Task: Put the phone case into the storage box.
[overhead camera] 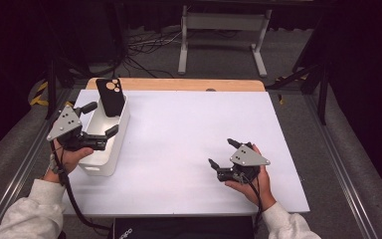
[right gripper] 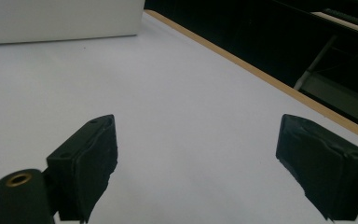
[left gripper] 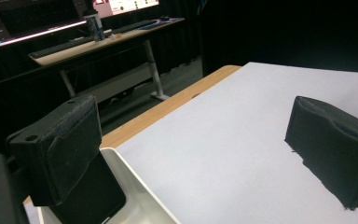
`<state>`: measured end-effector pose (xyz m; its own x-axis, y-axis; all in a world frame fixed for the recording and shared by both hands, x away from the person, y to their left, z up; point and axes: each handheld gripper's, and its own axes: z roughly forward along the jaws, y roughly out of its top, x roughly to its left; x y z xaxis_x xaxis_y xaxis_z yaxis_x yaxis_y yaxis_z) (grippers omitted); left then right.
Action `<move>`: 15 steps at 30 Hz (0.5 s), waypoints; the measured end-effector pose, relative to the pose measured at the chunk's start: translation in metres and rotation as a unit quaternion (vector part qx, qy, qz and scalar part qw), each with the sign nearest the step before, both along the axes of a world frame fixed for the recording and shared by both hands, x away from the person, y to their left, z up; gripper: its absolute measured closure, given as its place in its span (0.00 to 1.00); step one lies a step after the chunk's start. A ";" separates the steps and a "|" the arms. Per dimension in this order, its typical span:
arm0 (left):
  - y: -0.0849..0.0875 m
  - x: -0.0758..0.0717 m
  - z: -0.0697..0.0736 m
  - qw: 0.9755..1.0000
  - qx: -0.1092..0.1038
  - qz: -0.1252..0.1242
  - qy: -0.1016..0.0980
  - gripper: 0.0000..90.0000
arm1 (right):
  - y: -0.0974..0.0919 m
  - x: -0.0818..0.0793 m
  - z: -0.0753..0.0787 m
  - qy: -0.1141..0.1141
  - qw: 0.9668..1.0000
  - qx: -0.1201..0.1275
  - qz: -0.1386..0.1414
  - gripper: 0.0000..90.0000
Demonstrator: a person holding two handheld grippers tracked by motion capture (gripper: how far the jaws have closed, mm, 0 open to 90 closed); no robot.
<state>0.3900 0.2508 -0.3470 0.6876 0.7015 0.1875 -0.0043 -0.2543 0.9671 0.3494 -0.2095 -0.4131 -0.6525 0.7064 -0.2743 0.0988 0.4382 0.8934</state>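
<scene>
From the high view I have the left gripper (overhead camera: pixel 98 120) hanging over the white rectangular plastic bin (overhead camera: pixel 120 133), its jaws spread wide and holding nothing. The black phone case with round camera cut-outs (overhead camera: pixel 110 96) stands on end in the bin's far corner, leaning on the wall. My right gripper (overhead camera: pixel 223 153) rests well apart over the white tabletop (overhead camera: pixel 179 134), jaws likewise parted and empty.

In the left gripper view, the case (left gripper: pixel 93 196) sits low behind my near jaw, inside the bin's rim (left gripper: pixel 137 182).

In the right gripper view, the bin (right gripper: pixel 60 18) lies far off across bare table.

I judge the case light, thin, somewhat flexible and smooth; I'd pinch its flat faces near the upper edge.
</scene>
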 end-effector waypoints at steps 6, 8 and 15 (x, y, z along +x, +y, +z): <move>-0.010 -0.011 0.000 1.000 0.003 -0.017 -0.011 0.06 | -0.002 0.000 0.003 -0.002 1.000 0.003 -0.003 0.15; -0.012 -0.013 -0.001 1.000 0.000 -0.023 -0.008 0.06 | -0.002 0.000 0.003 -0.003 1.000 0.003 -0.003 0.15; -0.021 -0.021 -0.004 0.999 0.001 -0.032 -0.006 0.06 | -0.002 -0.001 0.004 -0.003 1.000 0.004 -0.003 0.15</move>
